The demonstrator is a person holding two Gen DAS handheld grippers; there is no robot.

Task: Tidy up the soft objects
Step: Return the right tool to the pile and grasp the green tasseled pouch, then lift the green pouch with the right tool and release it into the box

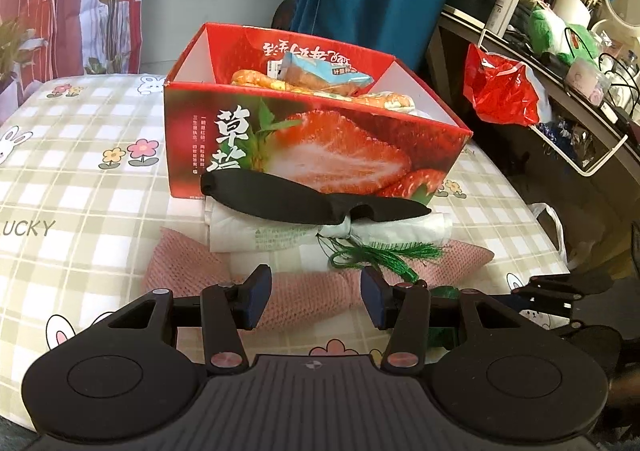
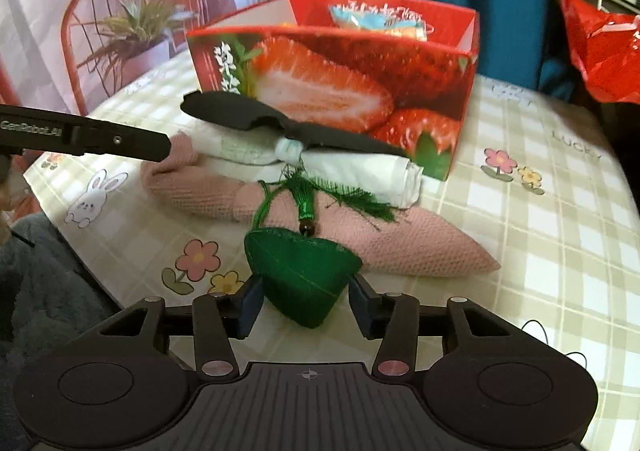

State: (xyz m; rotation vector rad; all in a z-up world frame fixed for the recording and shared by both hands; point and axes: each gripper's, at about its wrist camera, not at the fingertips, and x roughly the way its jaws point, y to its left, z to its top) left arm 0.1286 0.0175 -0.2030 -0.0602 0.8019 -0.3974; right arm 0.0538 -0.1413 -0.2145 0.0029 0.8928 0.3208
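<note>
Between box [image 2: 332, 79] and bed edge [image 2: 68, 219], crowded soft pile [image 2: 360, 239].

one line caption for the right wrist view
Right gripper straddles a green sachet before a strawberry box.

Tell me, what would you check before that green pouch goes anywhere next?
1. Green pouch sits between the right gripper pads: ok.
2. Pads pressing on it: not ok, gaps show on both sides.
3. Left gripper open and holding nothing: ok.
4. Pouch's tassel free of the pink cloth: cannot tell.
5. Room in the strawberry box: cannot tell, snack packets already inside.
</note>
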